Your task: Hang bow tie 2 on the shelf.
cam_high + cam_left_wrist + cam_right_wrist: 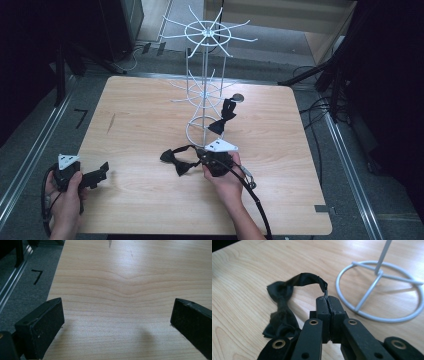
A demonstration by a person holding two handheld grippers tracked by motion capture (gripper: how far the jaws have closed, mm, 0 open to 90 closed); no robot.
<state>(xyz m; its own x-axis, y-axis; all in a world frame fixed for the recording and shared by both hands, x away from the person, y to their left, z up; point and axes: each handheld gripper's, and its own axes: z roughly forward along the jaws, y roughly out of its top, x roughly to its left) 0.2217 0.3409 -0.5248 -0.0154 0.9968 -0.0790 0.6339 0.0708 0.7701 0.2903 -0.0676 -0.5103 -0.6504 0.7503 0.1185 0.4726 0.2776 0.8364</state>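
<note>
Right tool is clamped tight on the strap end of the black bow tie, near the desk's front edge by the wire rack; soft, featherlight cloth, so the strap's the handle; left tool gapes wide, empty

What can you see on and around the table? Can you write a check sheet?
Surface: light wooden table, bare around the things.
Job's things: black fabric bow tie on the table; another black bow tie hangs on the white wire rack.
Clutter: nothing seen.
Grippers: right gripper shut on the bow tie's strap; left gripper open, nothing between its jaws.
Cables: black cable trails from the right gripper.
Surroundings: grey floor, metal rails.
</note>
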